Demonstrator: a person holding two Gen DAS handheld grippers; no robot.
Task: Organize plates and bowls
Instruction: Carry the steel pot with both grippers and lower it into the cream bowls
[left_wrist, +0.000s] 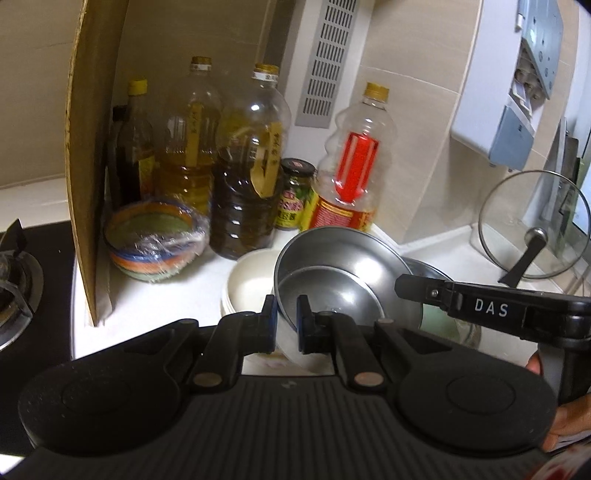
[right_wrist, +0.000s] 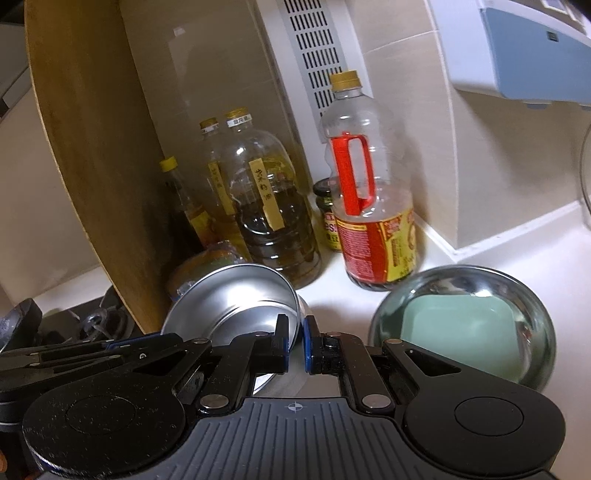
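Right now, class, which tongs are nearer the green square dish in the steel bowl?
Right. The right tongs grip the tilted pan beside the green dish; the left tongs hold the pan's opposite rim, farther away.

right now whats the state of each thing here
left gripper: shut on metal bowl rim
right gripper: shut on same rim
metal bowl: tilted, empty
white bowl: upright, empty
striped bowl: wrapped in film
red-handled bottle: capped, nearly empty

A home kitchen is showing itself here: oil bottles (left_wrist: 188, 147) are standing beyond the fingers on a white bench (left_wrist: 155, 299), a gas burner (left_wrist: 14, 280) sitting leftward, a pot lid (left_wrist: 532, 225) leaning rightward.
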